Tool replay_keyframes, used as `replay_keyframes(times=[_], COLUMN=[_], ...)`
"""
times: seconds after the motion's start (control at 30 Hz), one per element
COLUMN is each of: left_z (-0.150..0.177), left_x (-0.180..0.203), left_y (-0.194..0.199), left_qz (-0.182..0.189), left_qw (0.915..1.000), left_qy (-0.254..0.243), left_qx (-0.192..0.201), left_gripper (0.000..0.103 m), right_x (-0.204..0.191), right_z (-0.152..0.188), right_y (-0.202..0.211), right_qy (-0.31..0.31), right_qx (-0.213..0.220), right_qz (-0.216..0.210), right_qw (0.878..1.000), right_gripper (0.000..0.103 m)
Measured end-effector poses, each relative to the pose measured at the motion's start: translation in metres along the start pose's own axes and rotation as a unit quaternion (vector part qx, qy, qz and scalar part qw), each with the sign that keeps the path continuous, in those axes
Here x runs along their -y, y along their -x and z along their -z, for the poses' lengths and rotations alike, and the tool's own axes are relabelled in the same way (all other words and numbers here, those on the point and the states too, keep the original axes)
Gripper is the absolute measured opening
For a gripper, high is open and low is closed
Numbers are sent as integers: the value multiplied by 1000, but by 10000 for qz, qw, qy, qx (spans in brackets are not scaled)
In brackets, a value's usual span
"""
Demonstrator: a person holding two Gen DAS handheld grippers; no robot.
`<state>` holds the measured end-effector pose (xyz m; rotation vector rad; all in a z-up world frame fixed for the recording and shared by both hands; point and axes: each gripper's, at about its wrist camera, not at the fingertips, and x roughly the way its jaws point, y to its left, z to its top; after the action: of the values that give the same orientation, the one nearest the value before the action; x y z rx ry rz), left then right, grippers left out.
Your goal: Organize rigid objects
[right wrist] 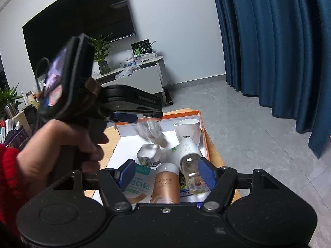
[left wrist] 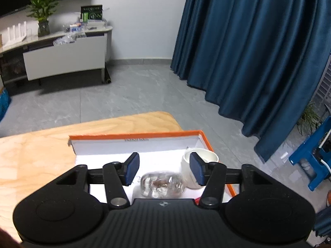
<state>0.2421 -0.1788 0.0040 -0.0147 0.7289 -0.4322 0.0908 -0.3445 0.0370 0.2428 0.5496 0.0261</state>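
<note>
Both claws stand apart and grip nothing: the left gripper (left wrist: 163,169) hovers over a clear plastic item (left wrist: 162,184) lying beside the white cup (left wrist: 199,170) inside the orange-rimmed box (left wrist: 206,140), while the right gripper (right wrist: 168,173) hangs above its nearer clutter.

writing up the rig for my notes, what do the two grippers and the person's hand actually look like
Both the left gripper and the right gripper are matte black, with ribbed bodies, round side discs, silver pivot bolts and blue rectangular pads on the fingers. From the right wrist view, the left unit has a pistol-style black handle, a thin black cable and a screen-like panel. The left hand is bare, with a red knit sleeve.
</note>
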Motion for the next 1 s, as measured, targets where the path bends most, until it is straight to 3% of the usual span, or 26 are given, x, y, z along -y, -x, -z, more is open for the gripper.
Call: replay_keyframes(times=[0.23, 0.43, 0.5, 0.67, 0.73, 1.0], left_z=[5, 28, 41, 79, 94, 140], left_x=[-3, 11, 13, 10, 11, 27], left_y=[33, 93, 114, 156, 167, 176], left_qz=[-69, -525, -691, -669, -783, -695], left_qw=[10000, 9975, 9967, 9977, 9966, 9967], left_qy=[-27, -451, -392, 98, 228, 234], left_qx=[8, 162, 165, -72, -130, -345], left_gripper=[78, 103, 103, 103, 103, 103], right_x=[2, -3, -3, 5, 9, 11], right_z=[1, 6, 11, 20, 25, 48], right_y=[20, 43, 53, 74, 83, 101], right_qy=[50, 230, 318, 224, 169, 146], right_qx=[140, 140, 123, -18, -101, -457], right_qz=[80, 103, 187, 358, 395, 405], right_qw=[9999, 9996, 9992, 9991, 9990, 9980], right_gripper=[81, 86, 88, 91, 96, 97])
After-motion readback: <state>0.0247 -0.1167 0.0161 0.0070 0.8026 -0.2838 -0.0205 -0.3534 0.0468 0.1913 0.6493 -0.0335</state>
